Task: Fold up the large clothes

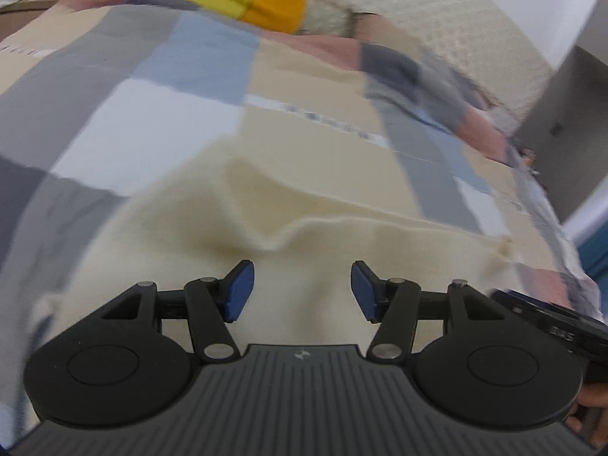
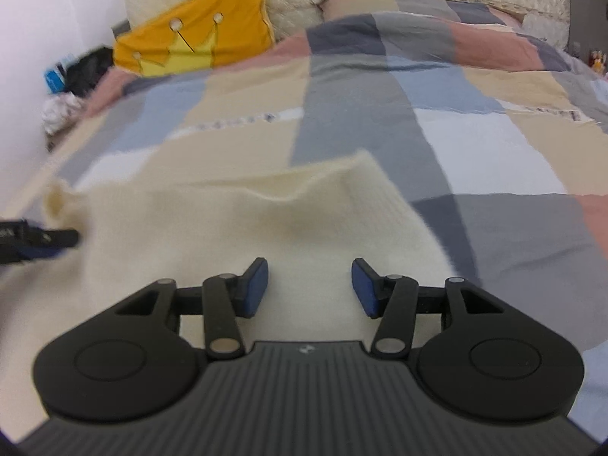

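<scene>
- Cream knit garment [image 2: 243, 228] runs crosswise under me, folded edge facing the yellow crown pillow [image 2: 197, 38]
- It's on the patchwork bed [image 2: 418, 121] (blurry)
- Left gripper [image 1: 302, 290] and right gripper [image 2: 309, 287] fingers spread, holding nothing

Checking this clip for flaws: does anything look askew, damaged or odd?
Nothing looks damaged or spilled. The cream garment lies rumpled on the patchwork bedspread, with a raised fold along its far edge. Both pictures are motion-blurred.
</scene>
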The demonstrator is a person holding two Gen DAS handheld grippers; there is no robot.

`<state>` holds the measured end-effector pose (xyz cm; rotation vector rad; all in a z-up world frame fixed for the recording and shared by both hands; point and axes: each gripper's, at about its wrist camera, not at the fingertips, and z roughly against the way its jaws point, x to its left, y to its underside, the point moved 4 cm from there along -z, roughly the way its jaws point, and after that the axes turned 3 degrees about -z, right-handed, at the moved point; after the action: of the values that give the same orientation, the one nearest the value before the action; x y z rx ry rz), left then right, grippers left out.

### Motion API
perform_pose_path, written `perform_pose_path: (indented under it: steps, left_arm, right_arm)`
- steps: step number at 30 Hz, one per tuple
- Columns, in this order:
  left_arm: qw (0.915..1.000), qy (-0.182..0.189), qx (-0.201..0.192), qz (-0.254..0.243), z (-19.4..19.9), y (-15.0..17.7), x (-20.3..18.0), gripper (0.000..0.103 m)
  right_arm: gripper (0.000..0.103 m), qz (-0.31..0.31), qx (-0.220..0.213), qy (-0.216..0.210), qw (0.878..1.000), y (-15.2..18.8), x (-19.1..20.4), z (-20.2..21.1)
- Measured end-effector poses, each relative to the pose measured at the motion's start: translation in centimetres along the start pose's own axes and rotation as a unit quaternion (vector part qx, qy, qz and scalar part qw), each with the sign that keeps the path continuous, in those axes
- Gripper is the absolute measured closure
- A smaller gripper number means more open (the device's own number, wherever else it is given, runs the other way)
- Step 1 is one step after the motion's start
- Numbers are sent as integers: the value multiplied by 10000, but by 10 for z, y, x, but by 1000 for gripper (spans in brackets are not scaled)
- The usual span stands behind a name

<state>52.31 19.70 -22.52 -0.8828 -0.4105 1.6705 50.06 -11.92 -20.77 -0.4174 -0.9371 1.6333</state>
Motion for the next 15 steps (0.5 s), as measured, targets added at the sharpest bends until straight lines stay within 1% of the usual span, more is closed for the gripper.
perform_pose_path:
  steps: [2, 3, 7, 9, 11, 12, 15]
  left_arm:
    - [9999, 69, 19, -99, -5, 0, -14, 41]
    - [9999, 35, 23, -146, -10, -1, -20, 41]
    - [9999, -133, -21, -104, -30, -6, -26, 41]
    - [9993, -352, -93, -124, -41, -10, -21, 41]
    - [9990, -436, -68, 13, -50, -14, -13, 41]
    - [9989, -463, -42, 36, -54, -16, -10, 41]
    - [9977, -664, 28, -103, -61, -18, -3, 41]
  right_arm:
    - [52, 19, -44, -244, 9997, -2, 8, -2]
    - [52, 42, -62, -268, 9996, -4, 10, -4]
    - [52, 114, -149, -67, 9998, -12, 10, -18]
    - [52, -27, -124, 25, 9999, -15, 3, -27]
    - [52, -79, -140, 241, 9996, -15, -4, -36]
    - [52, -5, -138, 363, 9992, -15, -5, -40]
    - [53, 71, 25, 381, 9992, -11, -9, -53]
